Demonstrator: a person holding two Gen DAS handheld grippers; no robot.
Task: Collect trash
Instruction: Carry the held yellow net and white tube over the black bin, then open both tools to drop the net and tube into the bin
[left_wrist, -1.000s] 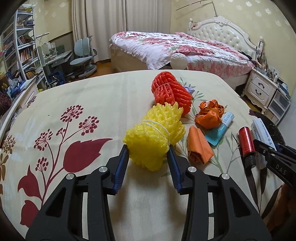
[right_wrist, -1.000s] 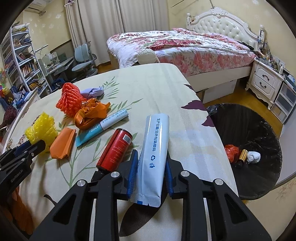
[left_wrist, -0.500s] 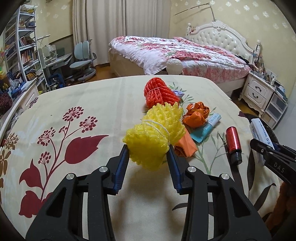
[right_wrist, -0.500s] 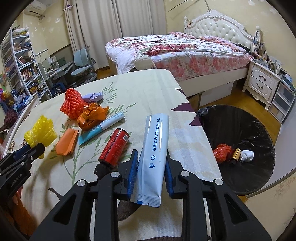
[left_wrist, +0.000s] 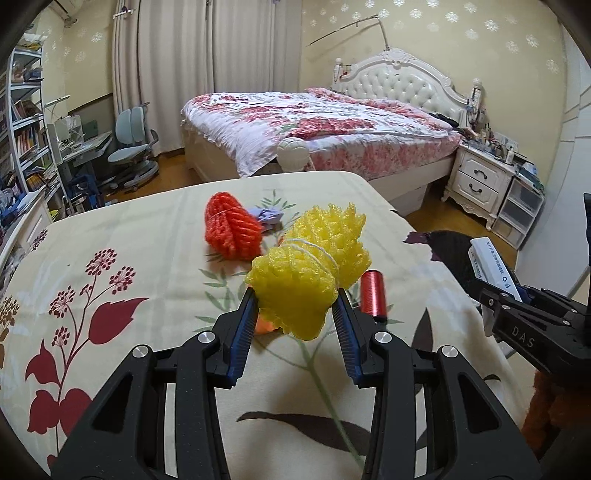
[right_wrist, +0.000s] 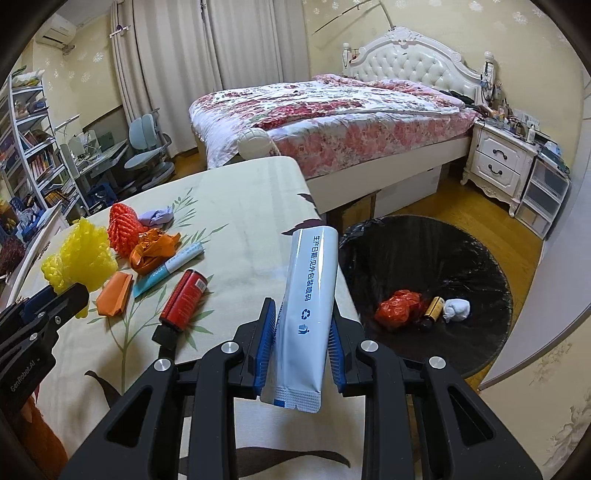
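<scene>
My left gripper is shut on a yellow foam fruit net, lifted above the floral tablecloth. My right gripper is shut on a white tube with blue print, held over the table's right edge. Both show in the other view too: the yellow net at the left, the white tube at the right. A black-lined trash bin stands on the floor beside the table, with a red wrapper, a small can and a white wad inside.
On the table lie a red foam net, a lilac wad, a crumpled orange bag, a folded orange paper, a teal-white tube and a red can. A bed and nightstand stand behind.
Both grippers have risen and swung right with their loads. The yellow net is off the cloth, and the bin has come closer in the right wrist view.
</scene>
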